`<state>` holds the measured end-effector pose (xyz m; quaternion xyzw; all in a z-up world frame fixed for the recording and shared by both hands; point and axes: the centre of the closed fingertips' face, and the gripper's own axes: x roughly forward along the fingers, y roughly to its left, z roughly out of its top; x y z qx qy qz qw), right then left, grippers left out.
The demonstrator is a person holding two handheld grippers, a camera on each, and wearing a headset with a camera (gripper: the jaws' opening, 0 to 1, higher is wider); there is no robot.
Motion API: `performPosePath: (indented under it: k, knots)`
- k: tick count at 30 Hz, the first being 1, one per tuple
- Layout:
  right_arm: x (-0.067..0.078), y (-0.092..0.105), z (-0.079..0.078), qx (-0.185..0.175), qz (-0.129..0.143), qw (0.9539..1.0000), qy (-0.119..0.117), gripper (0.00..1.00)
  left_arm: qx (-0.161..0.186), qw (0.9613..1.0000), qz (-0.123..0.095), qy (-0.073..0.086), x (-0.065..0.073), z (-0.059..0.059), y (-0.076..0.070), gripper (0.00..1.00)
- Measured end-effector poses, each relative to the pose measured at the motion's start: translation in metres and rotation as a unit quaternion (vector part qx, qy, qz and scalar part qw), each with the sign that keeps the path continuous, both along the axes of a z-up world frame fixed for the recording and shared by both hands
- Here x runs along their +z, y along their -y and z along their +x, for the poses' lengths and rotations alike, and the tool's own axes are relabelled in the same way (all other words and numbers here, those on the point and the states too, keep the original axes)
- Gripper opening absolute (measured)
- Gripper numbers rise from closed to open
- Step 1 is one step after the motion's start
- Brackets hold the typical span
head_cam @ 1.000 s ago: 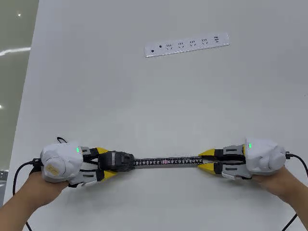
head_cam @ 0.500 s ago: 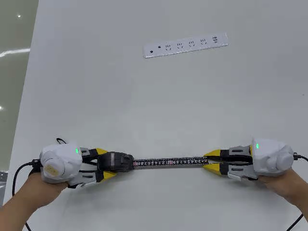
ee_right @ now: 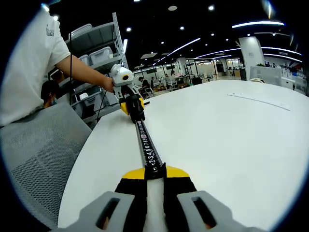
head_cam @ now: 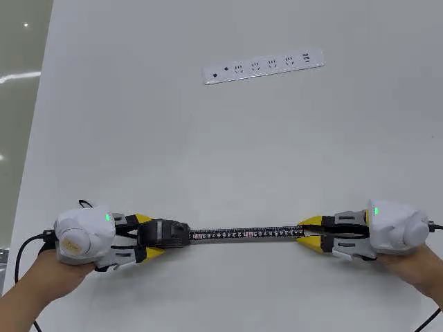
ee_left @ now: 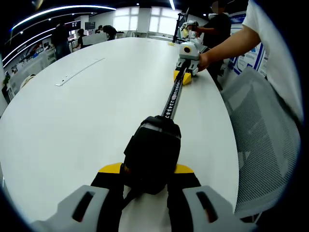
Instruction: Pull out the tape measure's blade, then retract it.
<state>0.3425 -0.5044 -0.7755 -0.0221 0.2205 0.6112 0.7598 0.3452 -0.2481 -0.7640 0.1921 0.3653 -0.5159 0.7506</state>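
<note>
Since blade (head_cam: pixel 246 234) spans longer stretch than second ago, right gripper (head_cam: pixel 309 233) sits farther right on white table (head_cam: pixel 208 152); left gripper (head_cam: pixel 149 235) unmoved. Left jaws part-spread, clamped on both sides of black tape measure case (ee_left: pixel 153 154), near table's front edge. Right jaws almost together, pinching blade tip. Blade runs straight between grippers. Power strip (head_cam: pixel 263 66) well apart, farther back.

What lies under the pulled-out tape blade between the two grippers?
The white table lies under the blade. The strip right beneath is covered by the blade itself, and the blade's end is hidden between the right gripper's jaws.
</note>
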Motion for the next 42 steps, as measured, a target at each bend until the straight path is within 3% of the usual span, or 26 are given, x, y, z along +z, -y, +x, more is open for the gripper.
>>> performPosePath:
  k: [24,42]
  knots:
    - [0.008,0.016,-0.006,-0.010,0.000,0.9999,-0.003,0.09,0.000,1.0000,0.003,0.000,0.001,-0.001,0.000,0.30]
    - [0.012,0.016,-0.012,-0.005,-0.001,1.0000,0.005,0.12,0.000,1.0000,0.002,-0.001,-0.002,0.001,-0.001,0.31]
